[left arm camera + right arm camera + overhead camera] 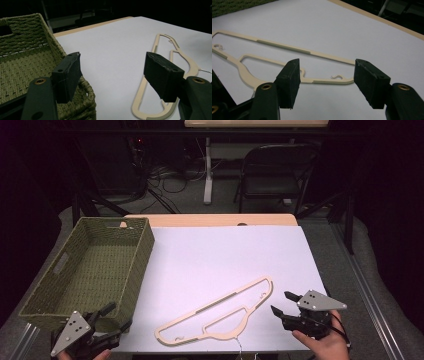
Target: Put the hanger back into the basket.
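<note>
1. i see the cream hanger (220, 312) lying flat on the white surface (225, 255), set on a slant, its near end toward the bottom edge and its far end up to the right.
2. my right claw (281, 302) sits just beside the hanger's right end, apart from it; in the right gripper view its jaws stand wide open above the sheet, with the hanger (287, 50) beyond and between the pads, and nothing is pinched.
3. the hand (325, 345) behind the right claw comes in from the bottom right corner.
4. my left claw (119, 316) is at the near corner of the green woven basket (65, 265), jaws wide open and holding nothing.
5. in the left gripper view one pad (67, 75) hangs over the basket's (22, 62) near corner, the other pad over the hanger's (160, 45) near end.
6. the basket stands on the left of the surface, well apart from the hanger.
</note>
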{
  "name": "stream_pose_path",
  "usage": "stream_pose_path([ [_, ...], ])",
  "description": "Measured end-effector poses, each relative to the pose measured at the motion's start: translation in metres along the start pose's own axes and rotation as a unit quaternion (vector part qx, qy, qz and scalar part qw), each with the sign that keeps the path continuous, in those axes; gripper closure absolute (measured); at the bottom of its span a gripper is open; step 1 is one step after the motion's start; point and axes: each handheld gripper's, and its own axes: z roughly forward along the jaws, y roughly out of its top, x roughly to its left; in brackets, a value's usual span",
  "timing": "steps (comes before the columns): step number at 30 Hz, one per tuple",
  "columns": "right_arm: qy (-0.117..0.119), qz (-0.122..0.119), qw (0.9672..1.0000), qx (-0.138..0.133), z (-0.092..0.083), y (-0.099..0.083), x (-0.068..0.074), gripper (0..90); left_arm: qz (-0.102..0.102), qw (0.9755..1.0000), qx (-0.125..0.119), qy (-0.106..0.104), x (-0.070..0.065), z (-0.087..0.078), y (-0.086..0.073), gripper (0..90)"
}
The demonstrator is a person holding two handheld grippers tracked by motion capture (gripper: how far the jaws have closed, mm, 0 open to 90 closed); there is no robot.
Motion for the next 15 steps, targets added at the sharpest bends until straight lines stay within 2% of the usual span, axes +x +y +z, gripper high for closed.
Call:
stream_pose_path([
  [2,0.004,-0.006,0.9999,0.008,0.002,0.003,0.001,38.1,0.0,1.0,0.0,0.0,0.0,0.0,0.0,30.0],
  [3,0.015,-0.019,0.9994,0.023,0.006,0.008,0.003,38.5,0.0,1.0,0.0,-0.001,0.0,0.0,0.0,30.0],
  [4,0.015,-0.019,0.9994,0.023,0.006,0.008,0.003,38.5,0.001,1.0,0.0,0.0,0.0,0.0,0.0,30.0],
  [6,0.027,-0.041,0.9975,0.05,0.013,0.017,0.007,39.6,0.001,1.0,0.0,-0.001,0.0,0.0,0.0,30.0],
  [9,0.044,-0.059,0.9947,0.072,0.021,0.025,0.009,41.3,0.001,1.0,0.001,-0.002,0.0,0.0,0.0,30.0],
  [10,0.044,-0.059,0.9947,0.072,0.021,0.025,0.009,41.3,0.001,1.0,0.0,-0.001,0.0,0.0,0.0,30.0],
  [12,0.054,-0.071,0.9921,0.088,0.026,0.03,0.011,41.5,0.0,1.0,0.0,-0.002,0.0,0.0,0.0,30.0],
  [14,0.064,-0.085,0.9881,0.112,0.03,0.037,0.013,42.1,-0.001,1.0,-0.001,-0.001,0.0,0.0,0.001,30.0],
  [15,0.074,-0.098,0.985,0.122,0.035,0.045,0.015,42.6,-0.001,1.0,-0.001,-0.001,0.0,0.0,0.001,30.0],
])
